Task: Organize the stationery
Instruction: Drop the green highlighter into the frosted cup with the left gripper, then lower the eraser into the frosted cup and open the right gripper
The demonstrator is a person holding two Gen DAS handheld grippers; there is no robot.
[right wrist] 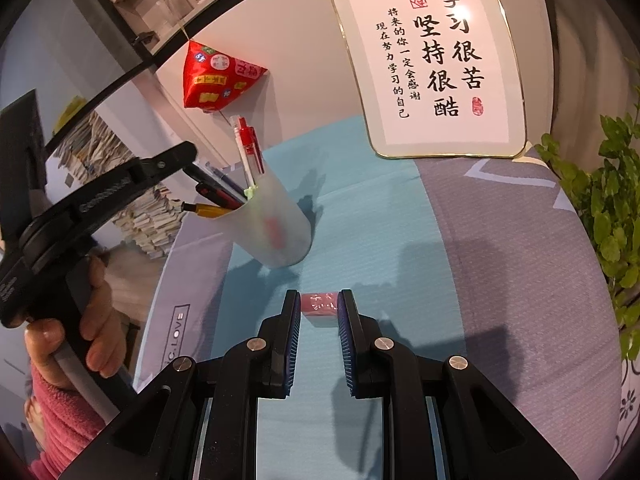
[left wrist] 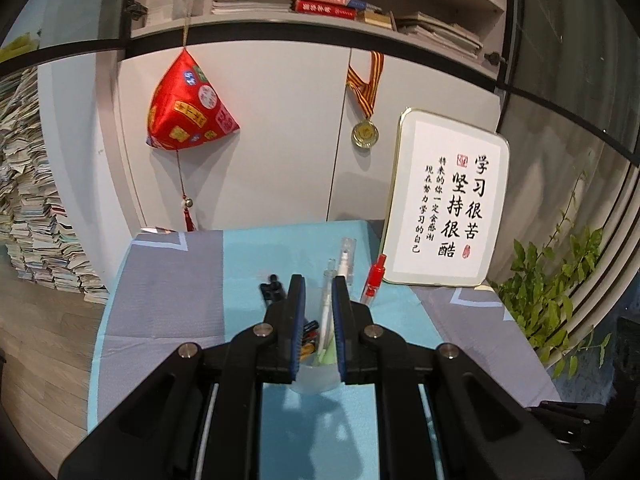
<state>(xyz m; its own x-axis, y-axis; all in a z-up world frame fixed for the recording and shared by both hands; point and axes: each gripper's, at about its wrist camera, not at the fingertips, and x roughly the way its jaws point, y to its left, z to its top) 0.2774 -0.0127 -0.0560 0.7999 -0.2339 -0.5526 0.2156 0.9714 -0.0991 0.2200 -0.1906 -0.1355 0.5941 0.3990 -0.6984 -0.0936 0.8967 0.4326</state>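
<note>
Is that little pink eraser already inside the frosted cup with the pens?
No, the pink eraser lies on the tablecloth between the right hand-held gripper's open fingertips, apart from the frosted cup.

I see a table [right wrist: 500,240] w/ a blue/grey patchwork cloth [right wrist: 360,216] over it. On the cloth: frosted pen cup [right wrist: 276,224] upright w/ pens in it, pink eraser [right wrist: 320,307] near it toward the cam, and a framed calligraphy board [right wrist: 432,60] standing at the back edge, tilted back. Cup and eraser sit apart, not touching.
</note>
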